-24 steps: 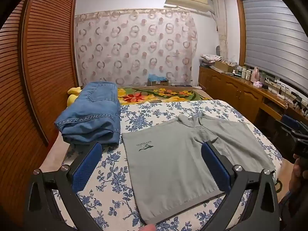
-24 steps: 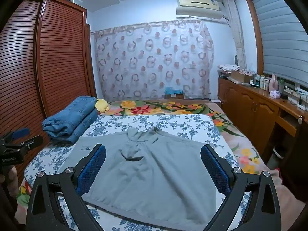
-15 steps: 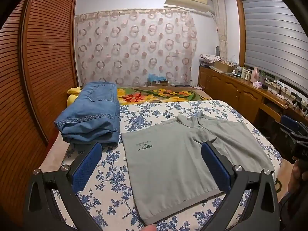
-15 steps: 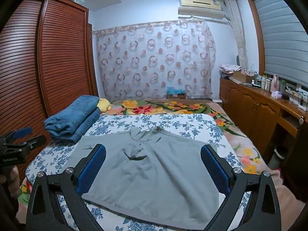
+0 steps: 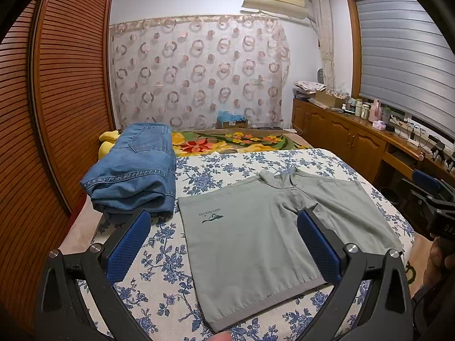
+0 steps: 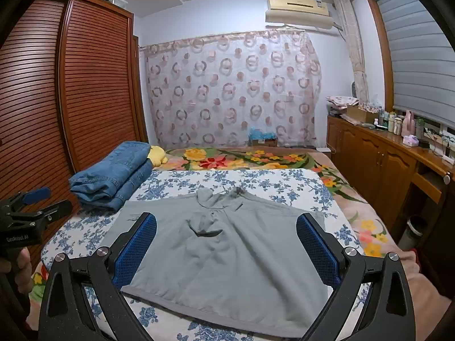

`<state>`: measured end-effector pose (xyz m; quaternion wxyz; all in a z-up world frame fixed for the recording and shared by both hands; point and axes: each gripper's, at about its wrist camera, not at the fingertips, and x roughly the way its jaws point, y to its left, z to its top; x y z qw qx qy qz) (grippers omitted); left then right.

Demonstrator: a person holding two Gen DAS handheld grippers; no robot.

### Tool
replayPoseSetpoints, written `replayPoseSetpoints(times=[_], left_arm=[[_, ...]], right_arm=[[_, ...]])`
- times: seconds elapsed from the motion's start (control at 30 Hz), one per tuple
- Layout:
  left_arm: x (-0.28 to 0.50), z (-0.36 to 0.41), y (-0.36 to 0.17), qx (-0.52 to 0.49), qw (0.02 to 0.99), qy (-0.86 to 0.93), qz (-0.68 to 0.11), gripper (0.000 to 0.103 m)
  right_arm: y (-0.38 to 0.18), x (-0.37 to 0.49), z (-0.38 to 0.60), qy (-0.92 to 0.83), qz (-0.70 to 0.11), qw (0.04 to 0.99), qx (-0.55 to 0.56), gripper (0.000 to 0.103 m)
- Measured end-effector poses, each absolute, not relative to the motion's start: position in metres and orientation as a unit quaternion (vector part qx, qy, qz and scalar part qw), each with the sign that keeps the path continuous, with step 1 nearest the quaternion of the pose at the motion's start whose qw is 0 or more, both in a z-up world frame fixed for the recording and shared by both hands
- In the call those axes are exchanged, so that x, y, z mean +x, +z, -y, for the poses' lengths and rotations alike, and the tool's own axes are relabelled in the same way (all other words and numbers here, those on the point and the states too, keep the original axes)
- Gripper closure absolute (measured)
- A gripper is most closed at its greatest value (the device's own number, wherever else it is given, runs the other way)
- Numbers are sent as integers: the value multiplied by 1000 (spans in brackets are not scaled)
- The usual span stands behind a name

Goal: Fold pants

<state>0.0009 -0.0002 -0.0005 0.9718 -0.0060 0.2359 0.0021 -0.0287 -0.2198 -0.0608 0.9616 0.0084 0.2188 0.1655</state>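
Grey-green pants lie spread flat on the floral bedsheet, waistband towards me, legs splayed apart at the far end; they also show in the right wrist view. A small dark logo sits near their left edge. My left gripper is open and empty, held above the waistband's left part. My right gripper is open and empty, held above the pants' right half. Each gripper shows at the edge of the other's view.
A stack of folded blue jeans lies on the bed's left side, with a yellow plush toy behind it. A wooden louvred wardrobe stands on the left. Wooden cabinets with bottles stand on the right. A flowered blanket covers the far bed.
Both grippers have drifted slightly; the pants appear a little lower and nearer in the views. Both grippers stay open and the pants have not moved.
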Motion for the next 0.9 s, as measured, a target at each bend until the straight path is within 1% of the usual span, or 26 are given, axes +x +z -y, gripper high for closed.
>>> replayPoseSetpoints(times=[0.9], left_arm=[[-1,5,4,-6,972,3,-236,0]], right_arm=[[-60,-32,219,168,-218,961,9,4]])
